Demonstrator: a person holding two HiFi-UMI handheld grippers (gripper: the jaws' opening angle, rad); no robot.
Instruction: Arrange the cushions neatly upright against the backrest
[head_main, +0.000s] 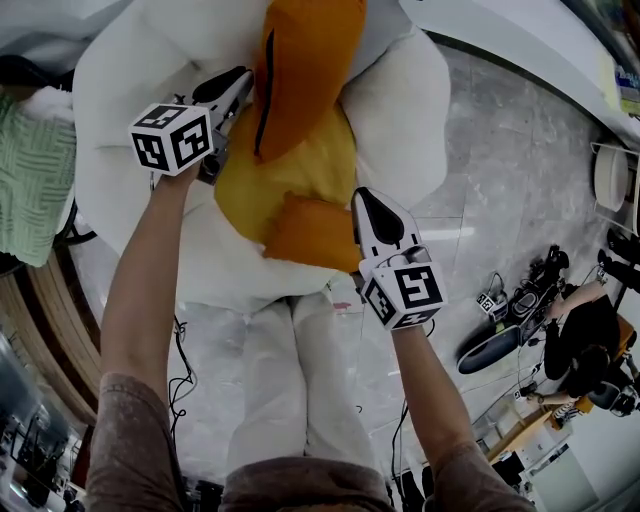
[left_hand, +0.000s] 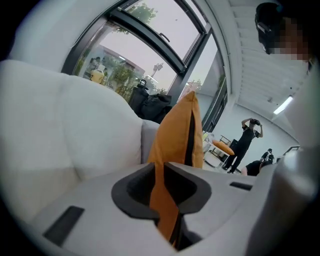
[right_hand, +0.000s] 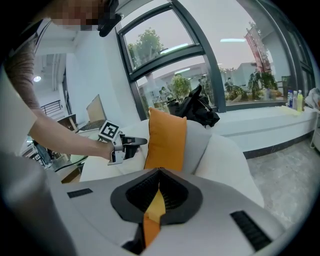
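The white armchair (head_main: 400, 110) stood on a pale grey marbled floor (head_main: 500, 200), with tall dark-framed windows (right_hand: 220, 55) behind it and a black bag (right_hand: 200, 111) on the white ledge beneath them. A green textured cloth (head_main: 35, 180) lay to the left. The orange cushion (head_main: 305, 60) stood upright on the seat, against the white backrest. The left claw (left_hand: 162, 200) was pinching the cushion's edge, its jaws nearly together on the thin fabric. The right claw (right_hand: 155, 200) was pinching a fold of orange and yellow fabric at the cushion's near corner.
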